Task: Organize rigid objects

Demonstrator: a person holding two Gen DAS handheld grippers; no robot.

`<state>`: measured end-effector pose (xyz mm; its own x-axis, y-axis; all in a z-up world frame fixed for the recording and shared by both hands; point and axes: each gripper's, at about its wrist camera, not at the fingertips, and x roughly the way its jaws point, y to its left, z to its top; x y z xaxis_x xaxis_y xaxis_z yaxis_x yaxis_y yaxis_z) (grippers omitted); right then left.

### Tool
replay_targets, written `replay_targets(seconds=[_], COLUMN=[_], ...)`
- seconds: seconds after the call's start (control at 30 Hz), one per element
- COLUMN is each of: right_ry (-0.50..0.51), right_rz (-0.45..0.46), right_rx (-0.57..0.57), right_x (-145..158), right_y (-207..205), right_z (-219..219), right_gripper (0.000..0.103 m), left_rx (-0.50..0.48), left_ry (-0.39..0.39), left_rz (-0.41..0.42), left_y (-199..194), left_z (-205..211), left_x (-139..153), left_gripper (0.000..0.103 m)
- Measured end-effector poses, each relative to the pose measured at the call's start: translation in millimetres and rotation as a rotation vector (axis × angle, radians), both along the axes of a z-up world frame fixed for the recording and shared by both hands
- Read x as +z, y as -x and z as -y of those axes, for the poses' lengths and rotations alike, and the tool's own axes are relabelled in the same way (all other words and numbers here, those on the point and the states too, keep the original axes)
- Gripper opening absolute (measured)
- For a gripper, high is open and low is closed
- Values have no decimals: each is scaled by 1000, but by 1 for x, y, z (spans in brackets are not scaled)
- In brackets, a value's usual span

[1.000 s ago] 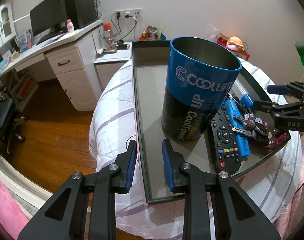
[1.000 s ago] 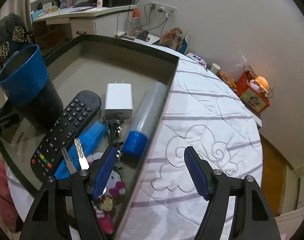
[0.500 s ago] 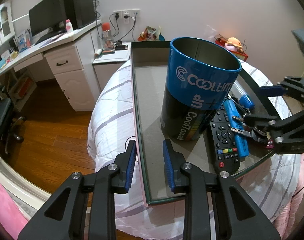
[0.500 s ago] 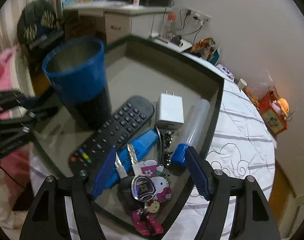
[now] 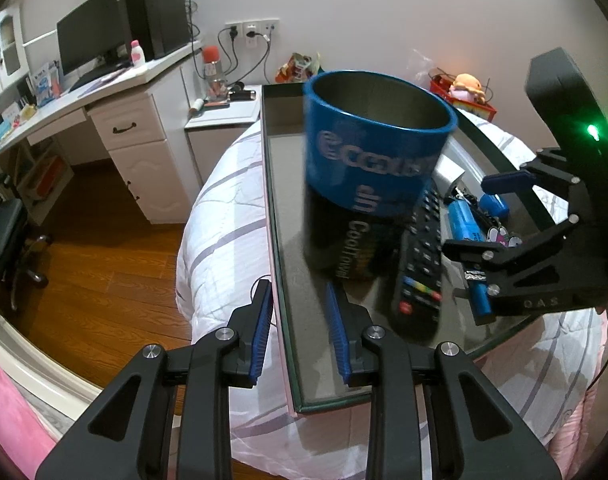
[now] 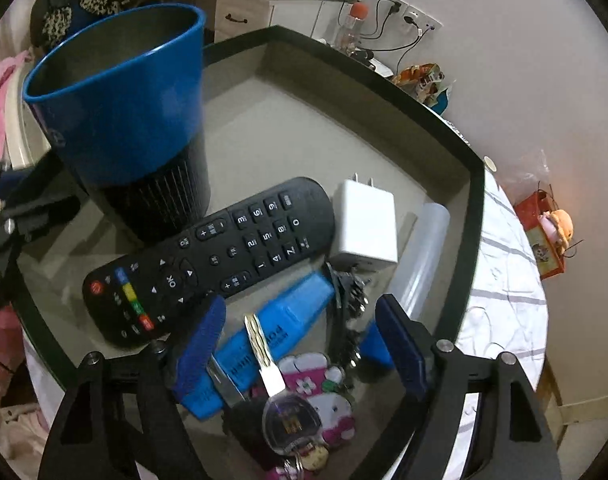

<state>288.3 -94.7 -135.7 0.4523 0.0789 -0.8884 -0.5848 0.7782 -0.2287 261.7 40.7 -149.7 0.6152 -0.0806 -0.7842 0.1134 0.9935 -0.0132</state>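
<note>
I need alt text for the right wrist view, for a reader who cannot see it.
The right gripper, jaws opening, hovers over a bunch of keys with a pink cat keychain and a blue marker pen in a dark shallow tray. Beside them lie a black remote control, white charger and blue-topped cylindrical can.

Bedroom setting. A white desk (image 5: 116,116) with drawers stands on a wood floor (image 5: 96,264) against a pale wall (image 5: 383,16). On the desk sit a monitor (image 5: 92,44) and speaker (image 5: 156,16); right of it, wall sockets (image 5: 252,28) above a low white cabinet (image 5: 224,120).

blue can (image 5: 367,168) lettering motion-blurred – keyring (image 6: 304,412) bottom cut off by frame edge
</note>
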Motion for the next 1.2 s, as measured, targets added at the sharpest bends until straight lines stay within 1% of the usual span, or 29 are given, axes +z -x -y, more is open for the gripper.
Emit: replay_targets(seconds=[0.17,0.3,0.37,0.47,0.53,0.6,0.63,0.7,0.77,0.87,1.0,1.13,1.2], right_ry=[-51,-48,-30,-43,-12,19,20,27,51,91,170,201,217], right_rz=[-2,6,8,6,26,26,30,16,26,12,-14,-38,-69], right_rx=[-18,-48,-35,-11,7,17,22,23,35,50,74,97,115], right_x=[0,-1,2,17,23,26,29,33,39,42,30,21,14], right_y=[-8,-18,-14,1,14,26,32,42,50,56,42,32,28], right_z=[-4,-7,-7,5,14,25,31,43,51,60,56,48,43], right_gripper=[79,79,79,79,79,79,79,79,79,79,79,79,79], left_rx=[3,2,1,2,2,1,2,1,2,5,10,9,7], left_ry=[-3,-4,-1,0,0,2,1,-1,-1,-3,-10,-14,-22], left_rz=[0,1,1,3,4,3,4,3,2,2,2,0,0], left_y=[-2,-2,-2,2,2,1,1,2,2,2,3,4,4], left_z=[0,-1,-1,-1,-1,-1,0,-1,0,0,-1,-1,-1], left_x=[0,-1,-1,-2,-2,-2,-2,-2,-2,-1,-2,-2,-2], left_gripper=[27,27,27,27,26,27,27,26,26,26,27,27,27])
